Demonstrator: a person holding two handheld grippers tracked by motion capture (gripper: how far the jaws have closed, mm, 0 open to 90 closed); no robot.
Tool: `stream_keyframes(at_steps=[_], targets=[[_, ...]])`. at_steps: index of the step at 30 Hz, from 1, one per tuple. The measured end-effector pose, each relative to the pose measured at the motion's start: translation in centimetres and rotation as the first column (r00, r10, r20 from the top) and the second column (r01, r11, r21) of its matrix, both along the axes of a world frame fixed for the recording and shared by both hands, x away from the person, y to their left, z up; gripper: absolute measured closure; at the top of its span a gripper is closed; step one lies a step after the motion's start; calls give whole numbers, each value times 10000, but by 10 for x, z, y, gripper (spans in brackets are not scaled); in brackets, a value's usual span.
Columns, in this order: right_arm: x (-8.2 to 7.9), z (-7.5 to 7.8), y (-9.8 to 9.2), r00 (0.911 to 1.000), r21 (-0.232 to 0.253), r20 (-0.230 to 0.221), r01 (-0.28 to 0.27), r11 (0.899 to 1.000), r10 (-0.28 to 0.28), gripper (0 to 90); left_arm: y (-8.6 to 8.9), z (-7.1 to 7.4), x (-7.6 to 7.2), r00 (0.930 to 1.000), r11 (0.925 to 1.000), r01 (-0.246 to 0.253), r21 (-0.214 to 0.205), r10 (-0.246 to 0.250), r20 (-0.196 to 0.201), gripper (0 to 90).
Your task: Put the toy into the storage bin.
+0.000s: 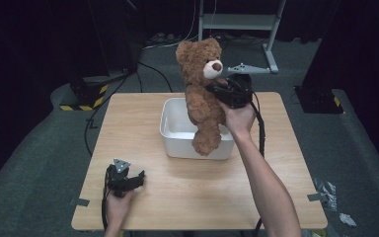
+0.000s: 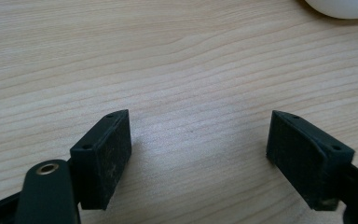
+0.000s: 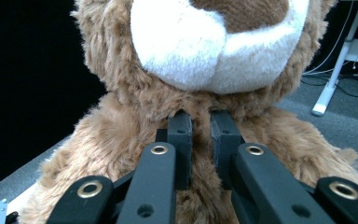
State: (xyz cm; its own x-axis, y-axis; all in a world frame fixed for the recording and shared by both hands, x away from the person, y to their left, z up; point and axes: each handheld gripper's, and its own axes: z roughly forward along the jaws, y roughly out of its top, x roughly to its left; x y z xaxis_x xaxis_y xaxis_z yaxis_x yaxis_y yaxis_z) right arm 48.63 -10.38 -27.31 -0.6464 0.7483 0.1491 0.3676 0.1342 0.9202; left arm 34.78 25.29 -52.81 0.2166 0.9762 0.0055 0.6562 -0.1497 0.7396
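So the right gripper (image 1: 220,90) has the bear (image 1: 202,94) pinched by the fur on its chest, just under the chin. In the right gripper view the jaws are nearly together with a fold of plush (image 3: 200,140) squeezed between them. The bear hangs in the air above the white bin (image 1: 175,143), its feet dangling over the bin's right part, the lower foot down about at the near rim.

My guess is the step in hand is dropping the bear into the bin. If so, I'd shift it a bit left so it's centred over the opening, lower until the feet touch the floor of the bin, and only then let go. That grip is just on fur, so no jerky moves or it could slip out. The bear looks taller than the bin is deep, so it'll probably need to fold or lie over.

Orientation: long axis runs roughly vertical, head up, feet down, leaning slightly. The face points to the right and toward the gripper.

The left gripper (image 1: 128,180) is resting low on the table (image 1: 128,118) near the front left, jaws spread wide with nothing between them, just wood grain in its view.
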Motion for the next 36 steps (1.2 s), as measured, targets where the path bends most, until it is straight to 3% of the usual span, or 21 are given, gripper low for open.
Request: stream_keyframes(at_steps=[36], targets=[[23, -24, 16, 9987, -74, -514, 55, 10000, -59, 820, -1, 0, 0, 9999, 9999, -125, -116, 125, 26, 218]])
